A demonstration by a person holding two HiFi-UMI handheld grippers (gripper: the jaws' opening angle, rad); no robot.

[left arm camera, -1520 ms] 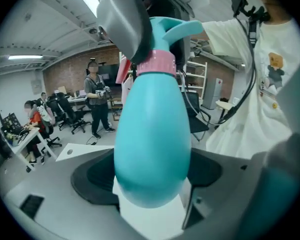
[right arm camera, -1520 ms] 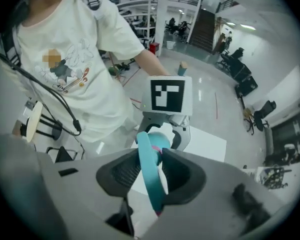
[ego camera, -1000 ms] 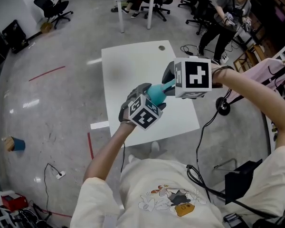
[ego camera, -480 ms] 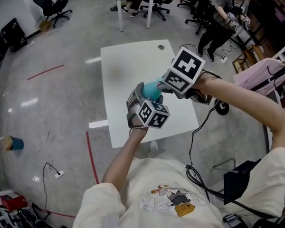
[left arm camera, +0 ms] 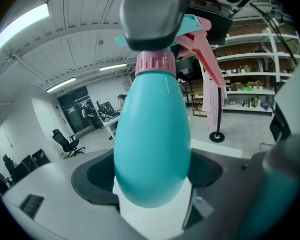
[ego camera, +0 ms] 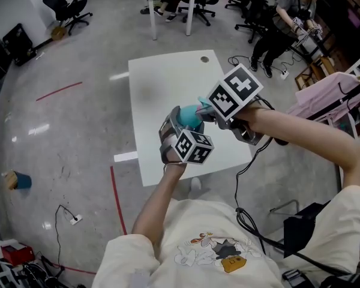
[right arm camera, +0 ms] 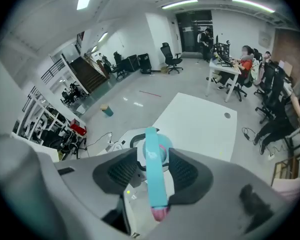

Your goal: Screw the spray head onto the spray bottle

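**A:** How many bottles do you count?

**B:** One. A single teal spray bottle [left arm camera: 152, 144], egg-shaped, standing between the fingers [left arm camera: 97, 176] of the left gripper [left arm camera: 152, 181]. They sit wide, one on each side of its broad lower half, and hold it there. Its neck points away from them.

**A:** And spray heads?

**B:** One again. The spray head [right arm camera: 152, 154] sits on the bottle's neck, at the far end from the left fingers. One pink collar [left arm camera: 155, 62] rings the joint, and one pink trigger [left arm camera: 207, 59] slants off to the side. How far the collar is turned down I can't tell.

**A:** What is the right gripper doing?

**B:** The right gripper [right arm camera: 155, 171] comes at the head from the opposite end. The teal top of the head runs straight down the gap between its two fingers [right arm camera: 121, 171]. They are opening just now, and a slit of daylight shows between one pad and the head, so there is no squeeze on it.

**A:** So two grippers, meeting?

**B:** Two, each with its marker cube, nose to nose in mid-air. One white tabletop [ego camera: 162, 83] lies below and beyond both sets of fingers, well apart from bottle and head alike.
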